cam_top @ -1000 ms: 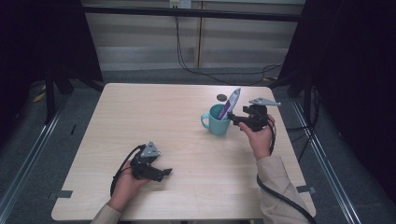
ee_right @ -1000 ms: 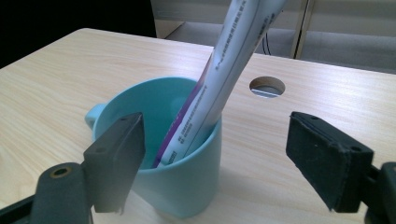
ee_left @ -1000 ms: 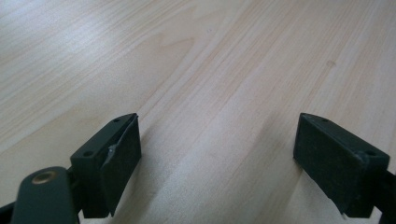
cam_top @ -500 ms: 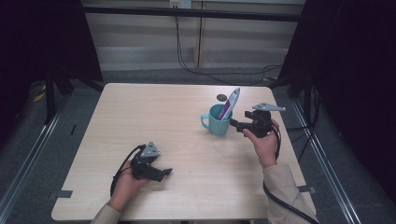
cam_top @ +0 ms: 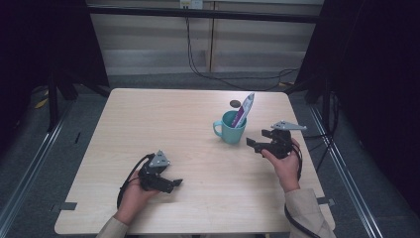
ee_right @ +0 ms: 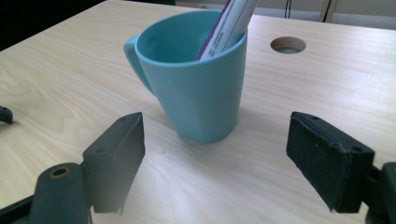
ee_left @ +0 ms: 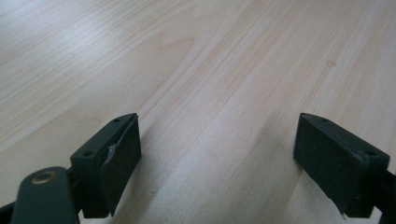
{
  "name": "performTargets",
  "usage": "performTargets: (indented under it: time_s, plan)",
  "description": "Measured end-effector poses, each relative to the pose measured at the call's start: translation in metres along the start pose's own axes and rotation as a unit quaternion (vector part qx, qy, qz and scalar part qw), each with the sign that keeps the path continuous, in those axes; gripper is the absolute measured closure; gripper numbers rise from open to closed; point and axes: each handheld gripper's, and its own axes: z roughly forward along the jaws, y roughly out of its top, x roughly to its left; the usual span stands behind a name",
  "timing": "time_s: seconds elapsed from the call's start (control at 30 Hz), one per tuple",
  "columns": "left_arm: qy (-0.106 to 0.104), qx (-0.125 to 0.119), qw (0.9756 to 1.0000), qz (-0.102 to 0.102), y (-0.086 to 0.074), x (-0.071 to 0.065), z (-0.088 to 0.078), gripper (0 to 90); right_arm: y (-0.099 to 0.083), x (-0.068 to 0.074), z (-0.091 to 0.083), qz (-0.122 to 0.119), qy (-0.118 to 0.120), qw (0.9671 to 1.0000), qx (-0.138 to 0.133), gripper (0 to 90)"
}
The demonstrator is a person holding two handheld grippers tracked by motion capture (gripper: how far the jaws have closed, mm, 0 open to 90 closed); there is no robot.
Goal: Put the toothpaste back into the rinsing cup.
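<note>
A teal mug [cam_top: 231,129] [ee_right: 198,79] stands upright on the wooden table [cam_top: 163,124], right of centre, handle to the left. A white and purple tube [cam_top: 244,109] [ee_right: 228,25] leans inside it, sticking out over the rim. My right gripper [cam_top: 257,141] [ee_right: 215,158] is open just right of the mug and a little toward me, jaws pointed at it and apart from it. My left gripper [cam_top: 173,184] [ee_left: 217,163] rests open near the table's front left, with only bare wood between its jaws.
A round cable hole [cam_top: 235,103] [ee_right: 288,45] lies in the table just behind the mug. Cables [cam_top: 218,74] run across the floor beyond the far edge. Metal rails [cam_top: 29,168] flank the table on both sides.
My right gripper has pulled back from the mug toward me and lower, leaving the tube standing in the mug. The left gripper has stayed put.
</note>
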Motion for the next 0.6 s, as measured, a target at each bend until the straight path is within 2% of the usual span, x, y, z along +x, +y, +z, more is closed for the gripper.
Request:
performTargets:
  time_s: [0.3,0.6]
  plan:
    - [0.0,0.0,1.0,0.0,0.0,0.0,0.0,14.8,-0.014,0.003,-0.003,-0.001,0.009,0.9999,0.011,19.2]
    - [0.0,0.0,1.0,0.0,0.0,0.0,0.0,14.7,-0.029,0.009,-0.004,-0.013,0.009,0.9995,0.028,19.1]
